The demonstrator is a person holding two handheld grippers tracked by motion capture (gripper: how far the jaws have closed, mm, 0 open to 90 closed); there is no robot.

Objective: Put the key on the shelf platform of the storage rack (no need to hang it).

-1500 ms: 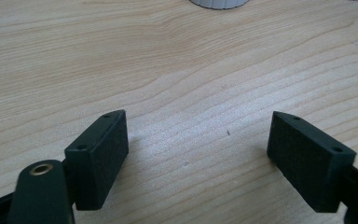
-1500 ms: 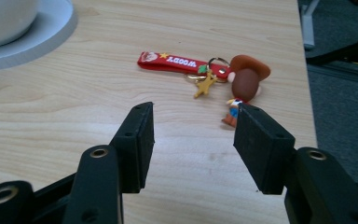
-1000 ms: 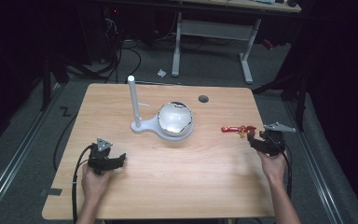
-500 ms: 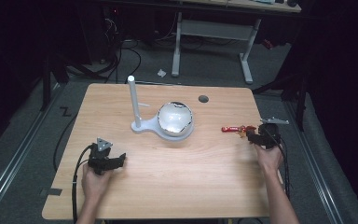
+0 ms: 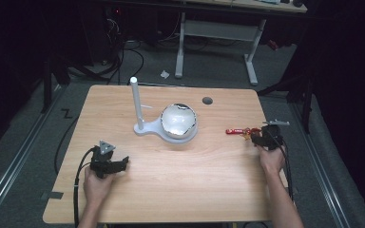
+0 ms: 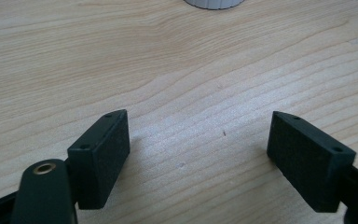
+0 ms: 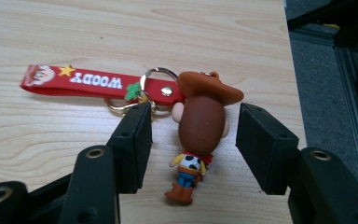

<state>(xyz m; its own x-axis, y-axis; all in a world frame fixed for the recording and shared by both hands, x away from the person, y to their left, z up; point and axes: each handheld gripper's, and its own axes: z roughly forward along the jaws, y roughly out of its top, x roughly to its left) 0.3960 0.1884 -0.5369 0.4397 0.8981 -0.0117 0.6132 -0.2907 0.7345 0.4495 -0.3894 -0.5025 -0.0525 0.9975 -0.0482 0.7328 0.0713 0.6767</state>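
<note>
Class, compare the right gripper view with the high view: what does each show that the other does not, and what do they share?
Right gripper view: the strap's lettering, the key ring, and the cowboy figure lying between the right hand-held gripper jaws, which have just been closing but are not yet pressing on it.

High view: the white stand with its bowl, the left hand-held gripper, open on bare wood, and both forearms.

Both: the red keychain strap on the wooden table near its right edge.
</note>
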